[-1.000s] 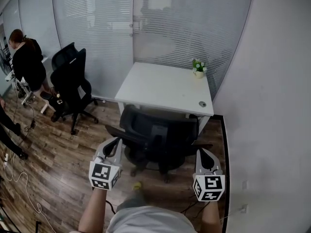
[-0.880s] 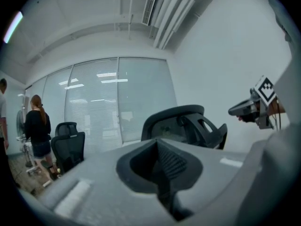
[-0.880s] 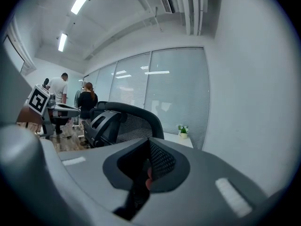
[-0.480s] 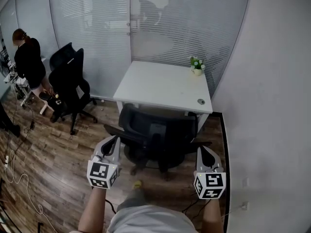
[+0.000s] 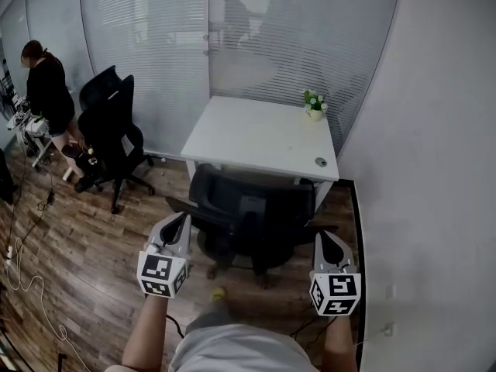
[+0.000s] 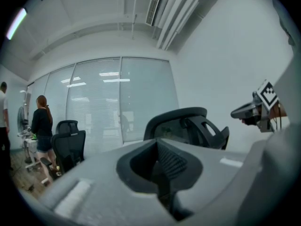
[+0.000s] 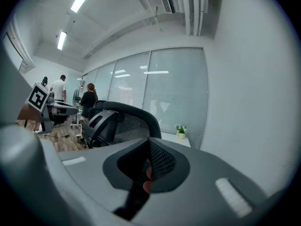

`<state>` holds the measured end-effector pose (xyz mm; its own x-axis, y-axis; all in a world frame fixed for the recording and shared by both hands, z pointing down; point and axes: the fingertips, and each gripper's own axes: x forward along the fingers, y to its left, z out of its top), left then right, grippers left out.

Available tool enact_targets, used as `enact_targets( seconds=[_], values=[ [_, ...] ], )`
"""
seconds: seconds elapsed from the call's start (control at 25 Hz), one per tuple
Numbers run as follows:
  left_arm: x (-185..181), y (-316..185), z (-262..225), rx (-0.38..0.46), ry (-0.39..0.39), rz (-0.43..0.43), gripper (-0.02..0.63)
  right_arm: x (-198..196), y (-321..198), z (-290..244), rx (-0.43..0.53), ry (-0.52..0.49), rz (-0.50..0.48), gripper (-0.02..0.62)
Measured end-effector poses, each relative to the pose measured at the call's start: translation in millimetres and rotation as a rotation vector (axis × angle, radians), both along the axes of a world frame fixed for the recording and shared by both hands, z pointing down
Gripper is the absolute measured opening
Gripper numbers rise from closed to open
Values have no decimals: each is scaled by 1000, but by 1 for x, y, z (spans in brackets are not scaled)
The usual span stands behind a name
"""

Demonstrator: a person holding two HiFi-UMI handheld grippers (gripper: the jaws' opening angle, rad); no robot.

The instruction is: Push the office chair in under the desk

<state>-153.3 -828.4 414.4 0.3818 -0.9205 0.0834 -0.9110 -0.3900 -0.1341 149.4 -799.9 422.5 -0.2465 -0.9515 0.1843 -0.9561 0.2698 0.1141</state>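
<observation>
1. The office chair is at the near edge of the desk, backrest toward me and roughly centred between the near corners. The seat front looks tucked just under that edge. The backrest, arms and wheel base are out on the floor.
2. The left gripper has its jaws closed together with nothing between them. It hangs by the chair's left armrest, and I can't confirm contact.
3. The right gripper has its jaws closed too and is empty (the pinkish spot behind the gap is probably the holder's finger). It hangs by the right armrest, in front of the desk's near right corner.
4. My read on progress: the chair is lined up and partly in, but the push isn't finished.
5. What's left is to get both closed tips on the backrest or arms and drive straight toward the far edge until the backrest meets the near edge. Uneven pressure would probably swivel it.
6. Nothing looks to be in the way:
   - The plant pot is at the far right corner.
   - The second chair and a person are well past the left edge.
</observation>
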Motion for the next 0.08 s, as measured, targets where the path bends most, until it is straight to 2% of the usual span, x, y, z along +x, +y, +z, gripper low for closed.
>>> enact_targets(
  seconds=[0.08],
  values=[
    [-1,-1,1,-3,4,2,-3,0,1,2,-4,1,0,2]
  ],
)
